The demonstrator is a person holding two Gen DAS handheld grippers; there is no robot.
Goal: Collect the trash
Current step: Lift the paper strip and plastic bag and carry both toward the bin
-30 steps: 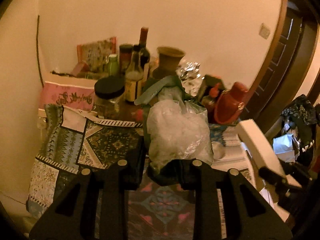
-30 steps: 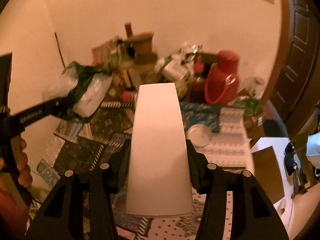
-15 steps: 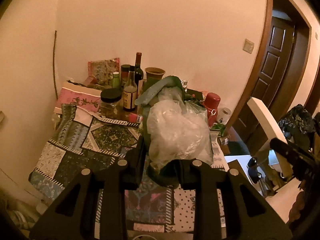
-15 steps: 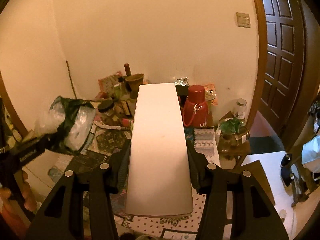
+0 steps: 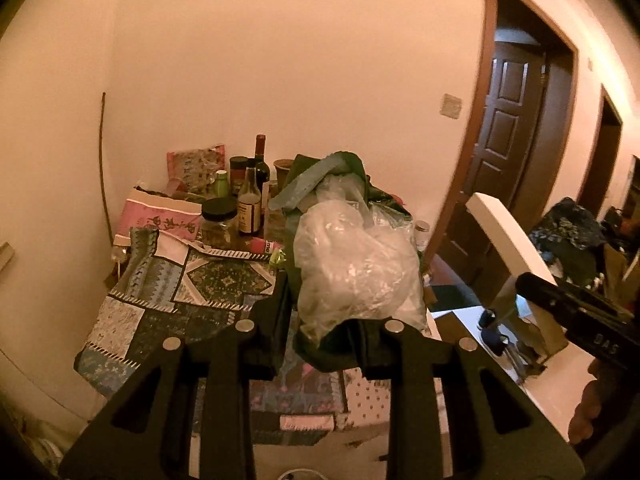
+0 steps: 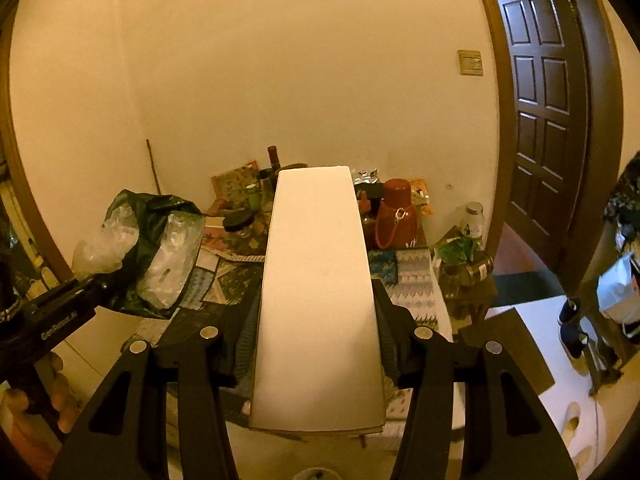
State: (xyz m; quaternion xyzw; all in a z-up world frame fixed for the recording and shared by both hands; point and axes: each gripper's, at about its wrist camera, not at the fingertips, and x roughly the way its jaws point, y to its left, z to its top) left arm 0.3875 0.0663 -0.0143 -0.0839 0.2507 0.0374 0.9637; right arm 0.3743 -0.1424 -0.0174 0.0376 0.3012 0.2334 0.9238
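Note:
My left gripper (image 5: 320, 332) is shut on a dark green trash bag (image 5: 352, 264) stuffed with crumpled clear plastic; the bag rises in front of its fingers. From the right wrist view the same bag (image 6: 156, 248) hangs at the left, held up off the table. My right gripper (image 6: 316, 336) is shut on a long flat white box (image 6: 316, 296) that stretches forward between its jaws. That white box (image 5: 508, 236) also shows at the right of the left wrist view, with the right gripper's black body below it.
A patchwork-covered table (image 5: 168, 292) stands against the wall, crowded at the back with bottles (image 5: 250, 204), a jar (image 5: 219, 220) and a red flask (image 6: 396, 216). A dark wooden door (image 6: 548, 120) stands at the right. A hand (image 6: 48, 392) grips the left tool.
Both grippers have pulled back and risen from the table with their loads still held. The table looks smaller and farther, and more of the wall and doorway shows.

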